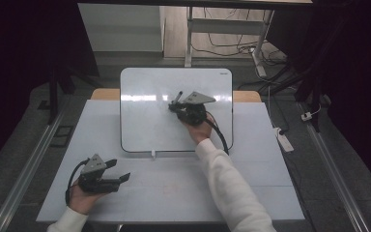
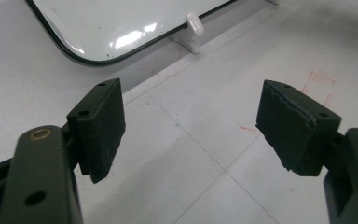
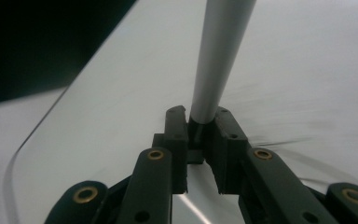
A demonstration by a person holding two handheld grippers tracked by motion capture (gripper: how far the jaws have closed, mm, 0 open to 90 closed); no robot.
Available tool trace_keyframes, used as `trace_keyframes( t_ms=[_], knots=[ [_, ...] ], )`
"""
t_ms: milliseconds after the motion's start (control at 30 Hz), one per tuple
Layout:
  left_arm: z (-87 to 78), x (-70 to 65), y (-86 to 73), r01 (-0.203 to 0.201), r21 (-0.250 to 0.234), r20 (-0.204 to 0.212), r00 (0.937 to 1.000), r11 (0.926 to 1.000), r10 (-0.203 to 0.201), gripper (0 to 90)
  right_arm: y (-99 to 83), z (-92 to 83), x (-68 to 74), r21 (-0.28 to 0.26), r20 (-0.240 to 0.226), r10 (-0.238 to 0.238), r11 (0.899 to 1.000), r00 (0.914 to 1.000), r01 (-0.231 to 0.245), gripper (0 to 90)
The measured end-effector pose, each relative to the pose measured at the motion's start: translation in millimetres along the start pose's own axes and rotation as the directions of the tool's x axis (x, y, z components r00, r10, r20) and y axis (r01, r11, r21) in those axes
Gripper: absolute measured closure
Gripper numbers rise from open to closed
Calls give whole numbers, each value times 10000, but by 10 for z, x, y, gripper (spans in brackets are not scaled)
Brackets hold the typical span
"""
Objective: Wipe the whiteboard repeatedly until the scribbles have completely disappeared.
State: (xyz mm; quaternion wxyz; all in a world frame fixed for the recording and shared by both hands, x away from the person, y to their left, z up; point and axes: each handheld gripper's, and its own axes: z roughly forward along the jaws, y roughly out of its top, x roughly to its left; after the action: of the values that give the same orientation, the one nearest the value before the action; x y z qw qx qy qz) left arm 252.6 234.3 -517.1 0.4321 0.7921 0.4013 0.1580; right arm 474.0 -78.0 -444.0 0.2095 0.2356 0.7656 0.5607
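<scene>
Left gripper [image 1: 118, 170] near-left on table [image 1: 183, 193], jaws spread, empty | my right gripper [image 1: 178, 104] clamps pen [image 3: 219, 56] over whiteboard [image 1: 145, 121], far-centre | pen axis points away, tip beyond gripper.

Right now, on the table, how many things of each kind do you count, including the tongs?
Whiteboard: 1
Marker, held in the right tongs: 1, its grey barrel clamped between the jaws
Tongs: 2, the right on the marker, the left tongs open and empty
Small white clip at the whiteboard's near edge: 1
Total: 5
</scene>
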Motion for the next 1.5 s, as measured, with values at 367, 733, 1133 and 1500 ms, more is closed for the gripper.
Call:
trace_keyframes(
  t_ms=[367, 733, 1133, 1500],
  knots=[
    [-4, 0, -2, 33, -49, 1, 10000, 10000, -33, 241, -42, -80, -24, 196, -64, -206, 9996, 9998, 208, 780],
    [12, 4, -1, 37, 8, -24, 10000, 10000, -37, 241, -5, -81, -57, 312, -50, -547, 9980, 9985, 548, 780],
    [8, 2, -2, -1, -1, -37, 10000, 10000, 1, 241, -2, -134, -141, 279, -124, -253, 9993, 9996, 257, 780],
    [20, 0, 4, -2, 8, -31, 10000, 10000, 2, 241, -79, -340, -299, -63, 510, 40, 10000, 9987, -37, 780]
  ],
)
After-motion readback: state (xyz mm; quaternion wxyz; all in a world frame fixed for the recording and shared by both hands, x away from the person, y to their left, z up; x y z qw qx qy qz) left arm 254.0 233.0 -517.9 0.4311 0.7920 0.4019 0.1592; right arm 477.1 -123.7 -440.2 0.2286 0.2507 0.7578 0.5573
